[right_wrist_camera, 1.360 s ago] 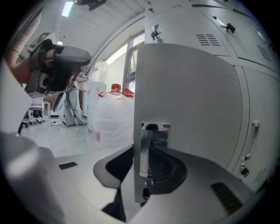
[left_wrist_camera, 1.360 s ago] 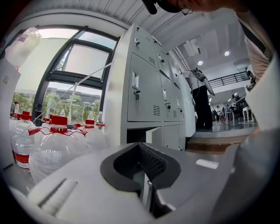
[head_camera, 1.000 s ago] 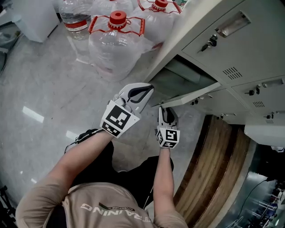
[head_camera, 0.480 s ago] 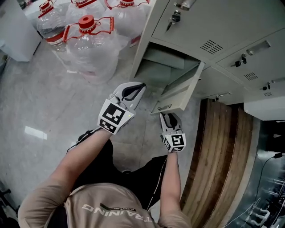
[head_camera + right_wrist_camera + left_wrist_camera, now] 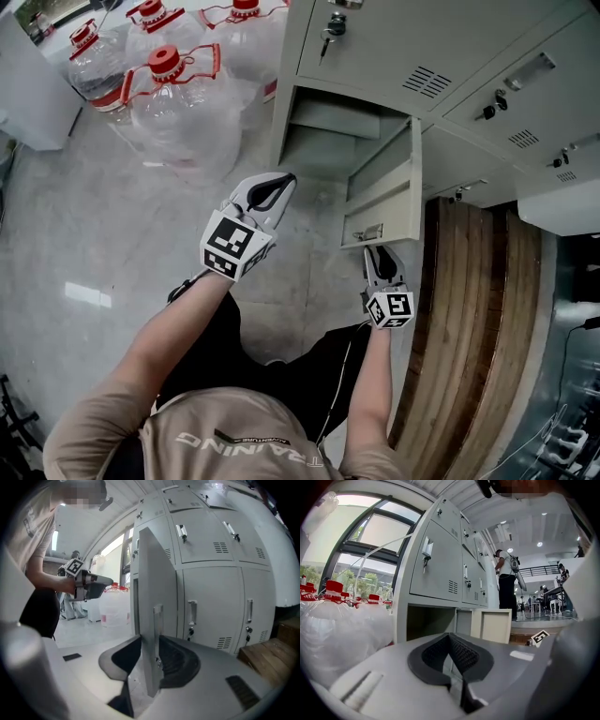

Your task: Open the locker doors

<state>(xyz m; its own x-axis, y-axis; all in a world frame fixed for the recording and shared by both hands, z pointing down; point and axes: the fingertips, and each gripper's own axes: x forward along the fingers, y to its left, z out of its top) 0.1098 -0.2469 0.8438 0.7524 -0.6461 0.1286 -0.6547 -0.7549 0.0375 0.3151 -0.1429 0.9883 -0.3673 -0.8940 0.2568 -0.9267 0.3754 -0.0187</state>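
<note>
The right gripper (image 5: 377,255) sits at about 4 o'clock in the head view. Its jaws have just been opening and now stand wide, with the free edge of the locker door (image 5: 394,178) between them, unclamped. The left gripper (image 5: 279,183), at 10 o'clock from the right one, has its jaws closed together on nothing. The door is swung well out, at 12 o'clock from the right gripper. Its open compartment (image 5: 323,141) lies beyond at 11 o'clock. Farther off at 10 o'clock, water bottles (image 5: 173,94) stand on the floor (image 5: 84,244).
</note>
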